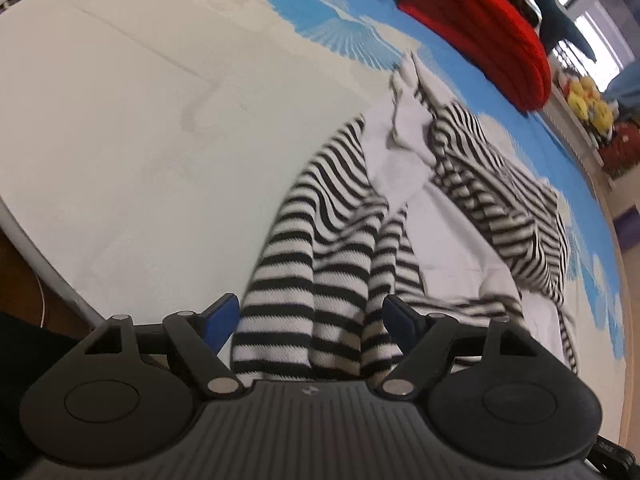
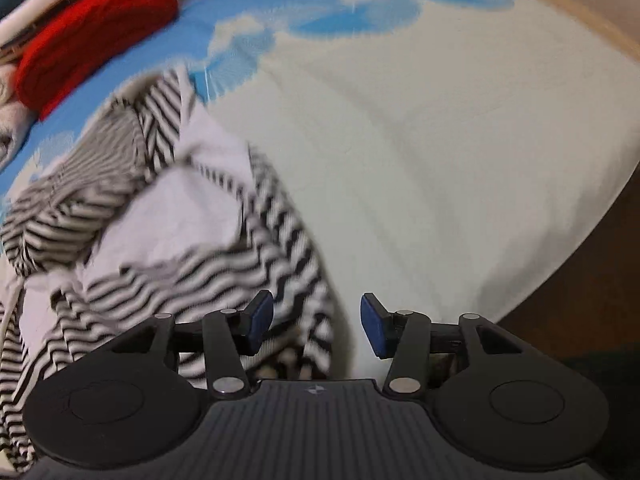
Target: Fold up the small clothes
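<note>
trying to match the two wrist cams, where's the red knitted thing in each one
Left wrist view: the red knitted item sits at the top right, beyond the striped garment.
Right wrist view: the same red knit is at the top left, again past the striped garment.
Shared landmark: the blue shell-print sheet that it lies on.

left gripper (image 1: 310, 318): black ribbed housing, round side discs, silver pivot pins, blue finger pads (image 1: 222, 316)
right gripper (image 2: 317, 326): same build, small centre emblem
</note>
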Action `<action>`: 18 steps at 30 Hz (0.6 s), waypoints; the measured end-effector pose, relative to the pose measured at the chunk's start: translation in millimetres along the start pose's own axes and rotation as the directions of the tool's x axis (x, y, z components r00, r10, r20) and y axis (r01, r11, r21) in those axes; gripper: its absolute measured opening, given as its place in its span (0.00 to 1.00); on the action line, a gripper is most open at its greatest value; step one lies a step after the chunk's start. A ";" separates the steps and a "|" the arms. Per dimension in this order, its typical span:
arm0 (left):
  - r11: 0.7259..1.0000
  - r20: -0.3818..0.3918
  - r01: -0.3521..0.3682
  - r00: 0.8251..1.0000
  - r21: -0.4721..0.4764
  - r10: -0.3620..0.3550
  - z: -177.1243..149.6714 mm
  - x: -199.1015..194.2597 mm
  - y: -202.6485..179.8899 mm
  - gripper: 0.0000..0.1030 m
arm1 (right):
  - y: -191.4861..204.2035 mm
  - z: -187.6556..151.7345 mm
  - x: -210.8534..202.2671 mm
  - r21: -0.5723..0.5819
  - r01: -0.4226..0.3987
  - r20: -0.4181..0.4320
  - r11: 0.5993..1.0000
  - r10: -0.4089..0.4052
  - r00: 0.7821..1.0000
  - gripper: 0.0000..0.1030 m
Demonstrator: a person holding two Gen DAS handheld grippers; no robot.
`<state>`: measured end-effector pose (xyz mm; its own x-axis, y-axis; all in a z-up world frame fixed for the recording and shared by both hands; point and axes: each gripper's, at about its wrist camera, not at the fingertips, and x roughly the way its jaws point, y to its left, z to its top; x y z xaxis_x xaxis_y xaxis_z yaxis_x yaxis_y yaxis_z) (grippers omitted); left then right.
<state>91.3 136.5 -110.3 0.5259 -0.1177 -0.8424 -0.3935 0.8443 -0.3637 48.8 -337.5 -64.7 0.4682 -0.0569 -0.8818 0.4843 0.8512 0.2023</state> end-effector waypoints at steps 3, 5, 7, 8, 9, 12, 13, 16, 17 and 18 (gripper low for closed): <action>0.999 -0.035 -0.011 0.999 0.041 0.012 -5.1 7.5 -4.5 0.82 | 1.0 -6.0 13.9 0.022 -0.003 -0.063 1.000 0.004 0.998 0.50; 0.994 -0.046 -0.042 0.998 0.103 0.047 -9.3 11.6 -10.3 0.82 | 5.5 -7.2 14.5 0.006 0.007 -0.055 1.000 -0.007 0.998 0.50; 0.985 -0.036 -0.068 0.997 0.159 0.075 -12.9 13.3 -16.7 0.82 | 8.2 -8.7 14.0 -0.012 0.013 -0.049 1.000 -0.014 0.999 0.50; 0.981 -0.031 -0.077 0.996 0.176 0.084 -14.3 13.9 -19.2 0.82 | 8.6 -8.9 14.4 -0.018 0.015 -0.047 1.000 -0.016 0.999 0.50; 0.979 -0.028 -0.084 0.995 0.188 0.091 -15.8 14.7 -20.7 0.81 | 9.0 -9.0 14.2 -0.022 0.015 -0.046 1.000 -0.016 0.999 0.49; 0.960 -0.006 -0.126 0.991 0.251 0.132 -18.7 15.6 -26.7 0.42 | 8.5 -9.4 12.8 -0.030 0.003 -0.042 1.000 -0.004 0.999 0.26; 0.957 -0.003 -0.115 0.993 0.268 0.120 -19.3 14.2 -28.5 0.29 | 8.9 -9.5 12.4 -0.035 -0.007 -0.043 0.999 0.005 0.999 0.13; 0.959 0.031 -0.103 0.995 0.263 0.098 -17.1 5.2 -31.7 0.11 | 8.9 -8.7 5.4 -0.047 -0.016 -0.013 0.999 0.016 1.000 0.05; 0.957 0.044 -0.114 0.993 0.268 0.106 -17.1 2.5 -33.1 0.11 | 8.9 -7.8 1.6 -0.047 -0.020 0.004 0.999 0.020 1.000 0.05; 0.957 0.049 -0.118 0.993 0.265 0.109 -17.1 0.4 -33.5 0.11 | 8.7 -6.6 -1.4 -0.045 -0.022 0.016 0.999 0.022 1.000 0.05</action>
<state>91.8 99.2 -105.3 0.5161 0.0003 -0.8565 -0.2389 0.9603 -0.1437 47.5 -326.6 -64.5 0.4906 -0.0461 -0.8702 0.4404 0.8748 0.2019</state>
